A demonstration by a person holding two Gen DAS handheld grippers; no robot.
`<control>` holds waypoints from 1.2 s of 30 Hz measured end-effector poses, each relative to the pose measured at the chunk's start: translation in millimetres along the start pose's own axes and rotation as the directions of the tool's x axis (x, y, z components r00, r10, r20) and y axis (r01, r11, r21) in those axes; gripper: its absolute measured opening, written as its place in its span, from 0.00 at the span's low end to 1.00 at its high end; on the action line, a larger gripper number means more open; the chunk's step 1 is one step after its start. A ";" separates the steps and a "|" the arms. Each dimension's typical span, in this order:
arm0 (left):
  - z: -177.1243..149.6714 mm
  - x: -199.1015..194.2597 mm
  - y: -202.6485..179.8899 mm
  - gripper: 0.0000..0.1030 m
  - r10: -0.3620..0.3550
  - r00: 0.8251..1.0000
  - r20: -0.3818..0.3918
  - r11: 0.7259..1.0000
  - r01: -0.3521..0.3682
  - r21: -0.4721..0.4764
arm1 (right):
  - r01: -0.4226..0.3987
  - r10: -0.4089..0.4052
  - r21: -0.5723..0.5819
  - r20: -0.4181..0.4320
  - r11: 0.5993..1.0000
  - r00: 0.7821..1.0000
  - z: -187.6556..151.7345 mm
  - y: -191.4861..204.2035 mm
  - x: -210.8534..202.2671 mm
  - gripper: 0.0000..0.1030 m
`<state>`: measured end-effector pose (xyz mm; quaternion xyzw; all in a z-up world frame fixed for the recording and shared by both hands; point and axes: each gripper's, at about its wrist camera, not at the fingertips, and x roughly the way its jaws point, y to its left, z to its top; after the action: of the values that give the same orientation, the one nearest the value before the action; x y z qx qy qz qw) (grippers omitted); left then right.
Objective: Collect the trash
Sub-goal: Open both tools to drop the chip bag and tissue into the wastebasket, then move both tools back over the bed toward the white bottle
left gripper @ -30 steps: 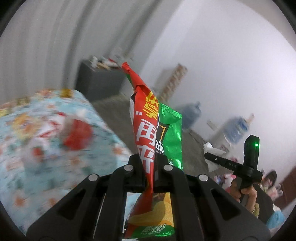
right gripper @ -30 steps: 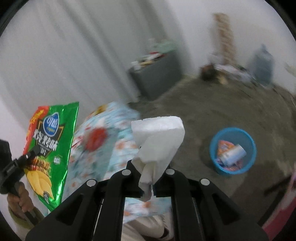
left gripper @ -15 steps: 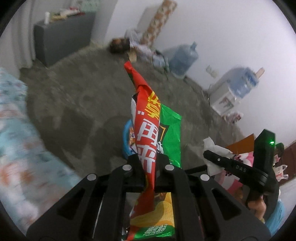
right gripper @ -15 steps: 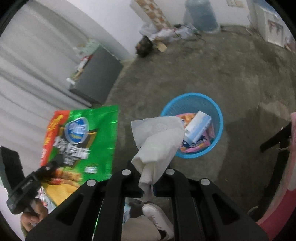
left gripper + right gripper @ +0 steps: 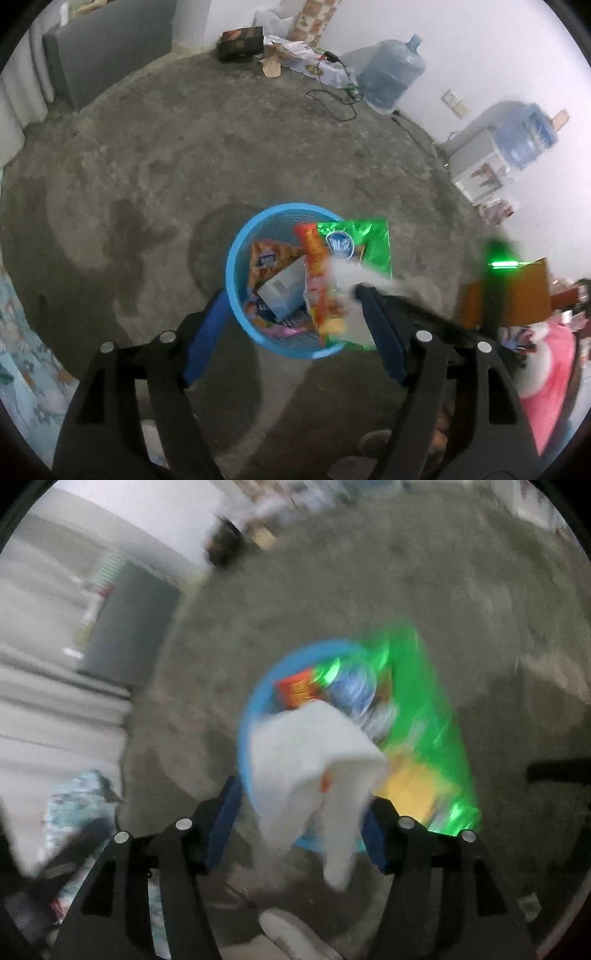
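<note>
Two grippers tilted steeply down over bin (image 5: pixel 236 273), left gripper (image 5: pixel 291 332) jaws just opened wide, bag (image 5: pixel 354 247) loose (blurred), right gripper (image 5: pixel 301 834) jaws just opened, tissue (image 5: pixel 306 753) slipping free.

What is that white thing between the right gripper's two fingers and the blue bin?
A white tissue, loose between the right gripper's just-opened jaws, over the blue bin, beside the green chip bag. The right wrist view shows it.

Two water jugs (image 5: pixel 391 83) by wall; grey cabinet (image 5: pixel 110 48) far left
</note>
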<state>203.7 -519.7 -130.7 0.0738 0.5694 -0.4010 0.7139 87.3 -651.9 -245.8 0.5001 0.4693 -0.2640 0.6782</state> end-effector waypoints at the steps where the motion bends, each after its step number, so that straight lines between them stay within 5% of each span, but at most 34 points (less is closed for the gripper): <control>1: -0.9 -9.0 3.6 0.69 -0.001 1.000 0.006 1.000 0.001 0.004 | 0.009 -0.009 0.021 -0.018 1.000 1.000 -1.4 -7.0 8.2 0.57; 11: -18.4 -148.6 16.1 0.74 -0.030 0.983 0.180 0.999 0.023 0.042 | -0.018 0.016 0.025 0.059 1.000 0.998 -15.6 -37.0 -31.4 0.63; 17: -70.9 -272.7 39.5 0.81 -0.077 0.941 0.329 0.997 0.064 0.048 | -0.050 0.064 -0.091 0.159 0.995 0.985 -32.3 -13.6 -95.2 0.63; 22: -149.0 -365.3 79.1 0.85 -0.008 0.886 0.463 1.000 -0.005 0.028 | -0.068 0.129 -0.291 0.197 0.954 0.972 -74.2 48.8 -145.1 0.70; 26: -226.4 -416.5 130.2 0.87 0.153 0.832 0.533 0.987 -0.108 -0.116 | -0.121 0.229 -0.462 0.185 0.879 0.956 -121.2 111.8 -180.4 0.80; 32: -333.3 -466.6 204.5 0.87 0.402 0.738 0.542 0.893 -0.184 -0.411 | -0.190 0.319 -0.620 0.103 0.761 0.942 -187.6 191.8 -200.6 0.85; 36: -389.4 -486.6 242.6 0.87 0.535 0.674 0.509 0.803 -0.219 -0.554 | -0.326 0.383 -0.662 -0.063 0.675 0.922 -232.8 249.3 -186.4 0.85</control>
<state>54.9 98.8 75.6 -0.1153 0.3359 -0.0973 0.9297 128.6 -367.2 15.6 0.2979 0.3980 0.0355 0.8670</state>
